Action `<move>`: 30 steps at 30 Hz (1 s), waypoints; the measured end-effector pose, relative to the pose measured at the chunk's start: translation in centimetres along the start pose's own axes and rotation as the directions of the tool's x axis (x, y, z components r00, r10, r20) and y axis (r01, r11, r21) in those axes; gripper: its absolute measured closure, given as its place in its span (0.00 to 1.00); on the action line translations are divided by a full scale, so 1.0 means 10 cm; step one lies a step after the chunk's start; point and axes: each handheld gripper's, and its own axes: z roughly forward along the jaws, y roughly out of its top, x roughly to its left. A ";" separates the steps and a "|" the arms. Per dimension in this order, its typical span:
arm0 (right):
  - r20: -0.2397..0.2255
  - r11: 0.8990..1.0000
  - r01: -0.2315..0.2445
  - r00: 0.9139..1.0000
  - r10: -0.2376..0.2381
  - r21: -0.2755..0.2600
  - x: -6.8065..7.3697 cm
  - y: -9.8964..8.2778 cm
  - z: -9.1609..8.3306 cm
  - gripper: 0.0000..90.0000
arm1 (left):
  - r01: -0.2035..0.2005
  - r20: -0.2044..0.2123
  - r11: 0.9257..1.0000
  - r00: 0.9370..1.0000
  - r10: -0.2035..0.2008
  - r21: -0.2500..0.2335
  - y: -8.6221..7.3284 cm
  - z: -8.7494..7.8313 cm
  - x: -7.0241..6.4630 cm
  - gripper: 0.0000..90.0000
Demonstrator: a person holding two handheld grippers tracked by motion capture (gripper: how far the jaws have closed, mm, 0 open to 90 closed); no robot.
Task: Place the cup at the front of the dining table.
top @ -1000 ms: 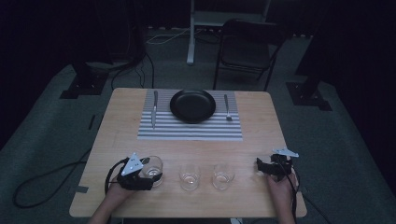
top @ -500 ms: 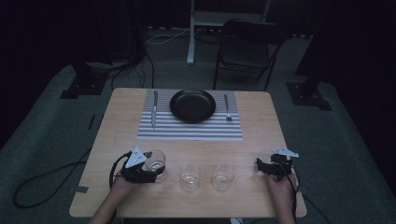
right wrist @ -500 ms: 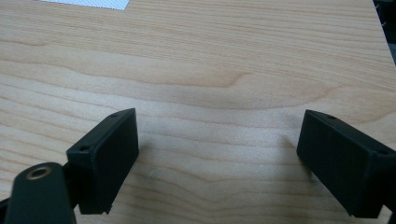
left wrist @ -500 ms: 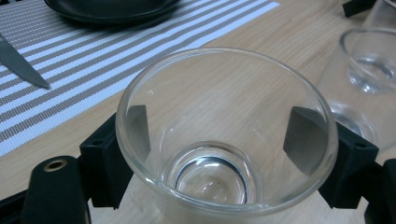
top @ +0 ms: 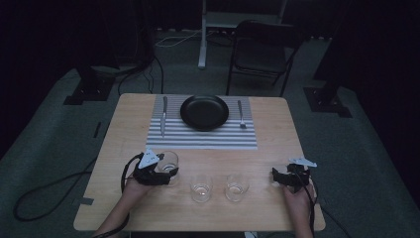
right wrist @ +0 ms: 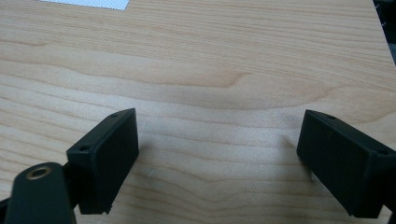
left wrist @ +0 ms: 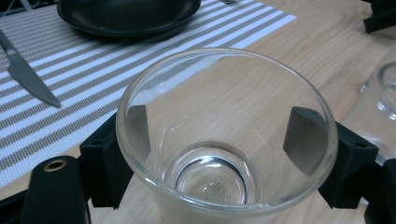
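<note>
Claws first: the left claw (left wrist: 219,144) is sitting with its jaws on either side of a clear glass (left wrist: 226,135), pads right at the wall, though I cannot tell whether they are pressing it. In the high view that left claw (top: 157,171) and its glass (top: 168,162) are sitting at about seven o'clock on the worktop (top: 277,129). Two more glasses are standing in a row toward the right, a middle glass (top: 201,188) and a right-hand glass (top: 236,187). Over at five o'clock the right claw (top: 282,177) is resting with jaws spread wide, bare wood between them in the right gripper view (right wrist: 217,158). Up at twelve o'clock a striped placemat (top: 203,136) is carrying a black plate (top: 204,112), a knife (top: 164,115) to its left and a fork (top: 240,115) to its right.
</note>
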 end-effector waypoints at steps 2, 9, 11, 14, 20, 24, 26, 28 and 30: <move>0.000 1.000 0.000 1.000 0.000 0.000 0.00 0.00 0.00 0.14 | 0.004 -0.011 1.000 1.000 -0.004 0.000 0.03 0.02 0.02 0.22; 0.000 1.000 0.000 1.000 0.000 0.000 0.00 0.00 0.00 0.14 | 0.034 -0.050 0.999 0.998 -0.035 -0.014 0.12 0.09 0.11 0.22; 0.000 1.000 0.000 1.000 0.000 0.000 0.00 0.00 0.00 0.14 | 0.041 -0.054 0.999 0.998 -0.041 -0.014 0.14 0.11 0.13 0.22; 0.000 1.000 0.000 1.000 0.000 0.000 0.00 0.00 0.00 0.14 | 0.052 -0.062 0.999 0.997 -0.052 -0.016 0.17 0.16 0.16 0.22; 0.000 1.000 0.000 1.000 0.000 0.001 0.00 0.00 0.00 0.14 | 0.056 -0.077 0.998 0.995 -0.056 -0.012 0.26 0.24 0.22 0.22; 0.000 1.000 0.000 1.000 0.000 0.001 0.00 0.00 0.00 0.14 | 0.051 -0.096 0.998 0.994 -0.053 -0.029 0.32 0.26 0.25 0.22; 0.000 1.000 0.000 1.000 0.000 0.001 0.00 0.00 0.00 0.14 | 0.045 -0.101 0.998 0.994 -0.048 -0.033 0.36 0.28 0.26 0.22; 0.000 1.000 0.000 1.000 0.000 0.001 0.00 0.00 0.00 0.14 | 0.042 -0.111 0.998 0.993 -0.046 -0.036 0.40 0.30 0.28 0.22; 0.000 1.000 0.000 1.000 0.000 0.000 0.00 0.00 0.00 0.14 | 0.037 -0.118 0.999 0.992 -0.041 -0.035 0.42 0.32 0.30 0.22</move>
